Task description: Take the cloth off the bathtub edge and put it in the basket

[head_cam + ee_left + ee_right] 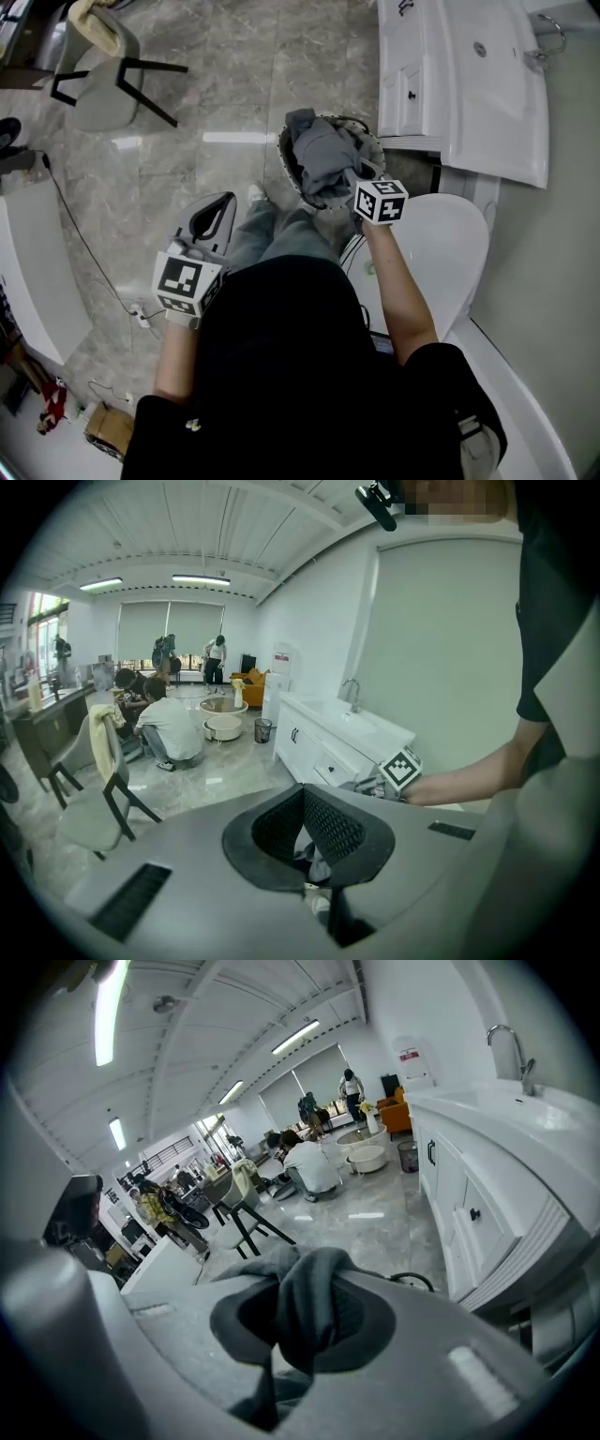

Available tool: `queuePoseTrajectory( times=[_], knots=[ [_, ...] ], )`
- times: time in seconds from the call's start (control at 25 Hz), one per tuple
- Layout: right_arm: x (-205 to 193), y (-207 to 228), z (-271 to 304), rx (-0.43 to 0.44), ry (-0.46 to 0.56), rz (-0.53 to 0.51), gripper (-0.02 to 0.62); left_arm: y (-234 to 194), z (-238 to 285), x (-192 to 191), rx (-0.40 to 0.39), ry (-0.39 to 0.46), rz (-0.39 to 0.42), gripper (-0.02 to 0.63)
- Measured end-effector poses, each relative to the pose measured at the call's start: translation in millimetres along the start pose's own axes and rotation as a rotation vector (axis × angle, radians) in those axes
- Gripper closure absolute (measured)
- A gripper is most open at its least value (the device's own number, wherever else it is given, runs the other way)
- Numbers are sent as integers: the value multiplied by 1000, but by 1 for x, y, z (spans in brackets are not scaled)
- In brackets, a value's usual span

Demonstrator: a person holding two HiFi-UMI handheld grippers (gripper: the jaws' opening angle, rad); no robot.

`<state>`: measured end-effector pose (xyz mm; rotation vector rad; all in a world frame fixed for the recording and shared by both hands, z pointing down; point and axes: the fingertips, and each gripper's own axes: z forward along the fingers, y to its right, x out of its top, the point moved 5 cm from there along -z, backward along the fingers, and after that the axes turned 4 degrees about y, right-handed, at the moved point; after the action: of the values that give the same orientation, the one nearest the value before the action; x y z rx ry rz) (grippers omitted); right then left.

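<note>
A grey cloth (319,155) hangs bunched from my right gripper (353,174), which is shut on it just over a round woven basket (284,161) on the floor. In the right gripper view the cloth (309,1288) is pinched between the jaws and drapes over them, hiding the basket below. My left gripper (225,202) hovers lower left over the floor, its jaws together with nothing between them (302,794). From the left gripper view, the right gripper's marker cube (401,769) shows beside the cabinet. The white bathtub edge (525,412) runs along the lower right.
A white vanity cabinet with a sink (469,84) stands right behind the basket. A grey chair (103,75) stands at the far left, and a white fixture (37,272) with a floor cable (94,253) lies left. People sit and stand far across the room (169,728).
</note>
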<state>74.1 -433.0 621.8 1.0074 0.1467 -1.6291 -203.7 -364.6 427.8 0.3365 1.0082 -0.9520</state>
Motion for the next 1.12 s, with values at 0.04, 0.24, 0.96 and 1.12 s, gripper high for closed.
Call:
queuePoseTrajectory(
  times=[0.04, 0.24, 0.96, 1.12],
  knots=[
    [-8, 4, 7, -3, -17, 1, 552, 0, -1, -4, 3, -6, -3, 594],
    [-44, 29, 44, -25, -103, -3, 551, 7, 5, -23, 10, -39, -11, 594],
    [-177, 90, 188, -169, -425, -25, 541, -34, 8, -107, 60, -156, -89, 592],
    [-200, 100, 209, -193, -460, -12, 537, -43, 8, -123, 56, -184, -98, 594]
  ],
)
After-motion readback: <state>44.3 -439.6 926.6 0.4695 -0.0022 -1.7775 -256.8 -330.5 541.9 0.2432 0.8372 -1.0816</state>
